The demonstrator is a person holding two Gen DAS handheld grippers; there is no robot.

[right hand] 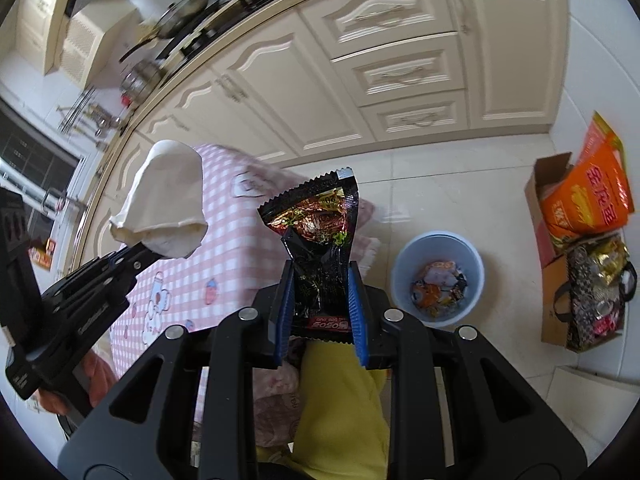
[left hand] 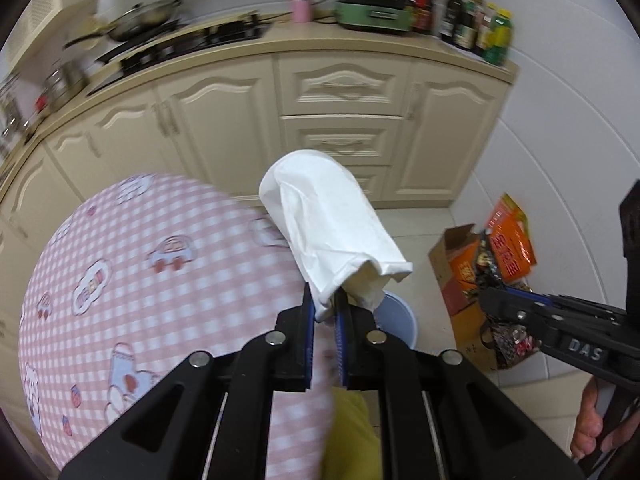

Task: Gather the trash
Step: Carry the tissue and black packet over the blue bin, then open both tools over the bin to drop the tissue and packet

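- Left gripper (left hand: 325,312): clamped on white paper cup (left hand: 332,224), frame centre.
- Right gripper (right hand: 320,300): clamped on black snack wrapper (right hand: 320,240).
- Step: carry phase.
- Next: position over blue bin (right hand: 440,248), lower right; release.

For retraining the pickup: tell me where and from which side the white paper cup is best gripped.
Grip the cup at its open rim, on one wall, coming from the mouth side. The mouth is crumpled and open, so one finger slips inside and one outside, pinching thin paper. The body looks too wide and soft to hold across. The left tongs hold it just so, shut on the rim, base pointing away.
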